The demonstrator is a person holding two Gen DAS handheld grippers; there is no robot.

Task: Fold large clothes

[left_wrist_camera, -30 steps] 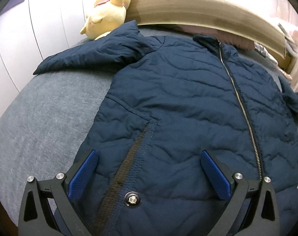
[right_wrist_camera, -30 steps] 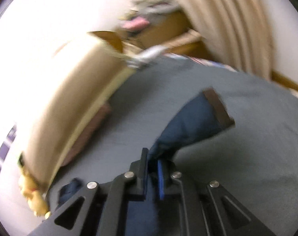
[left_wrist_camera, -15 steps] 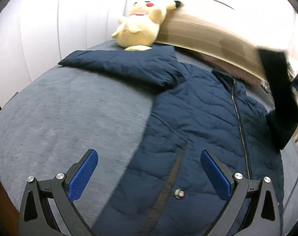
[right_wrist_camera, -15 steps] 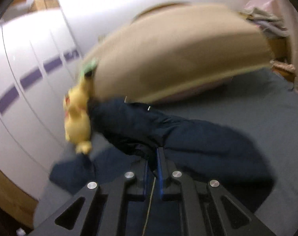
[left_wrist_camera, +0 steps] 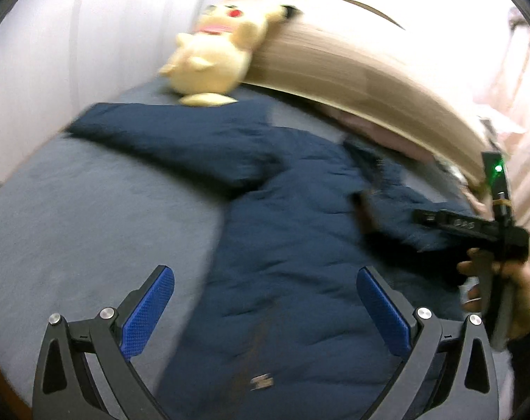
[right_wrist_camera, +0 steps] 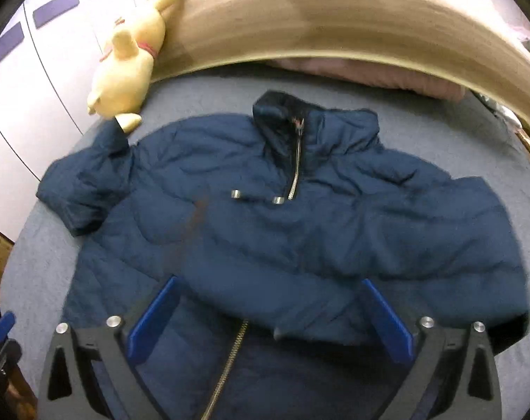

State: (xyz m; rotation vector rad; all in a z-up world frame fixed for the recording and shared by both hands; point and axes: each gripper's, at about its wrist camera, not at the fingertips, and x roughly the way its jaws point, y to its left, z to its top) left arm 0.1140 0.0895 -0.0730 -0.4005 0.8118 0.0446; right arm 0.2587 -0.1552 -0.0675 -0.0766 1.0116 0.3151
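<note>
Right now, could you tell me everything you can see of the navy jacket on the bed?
The navy jacket is a quilted, puffy-looking coat lying front up on the grey bed cover, collar toward the headboard. A metal zip runs down its front, and two small metal toggles lie by the zip. One sleeve is folded across the chest; the other stretches out toward the yellow plush toy, whose foot touches it. A brownish strip marks one front panel. No gripper grips it.
</note>
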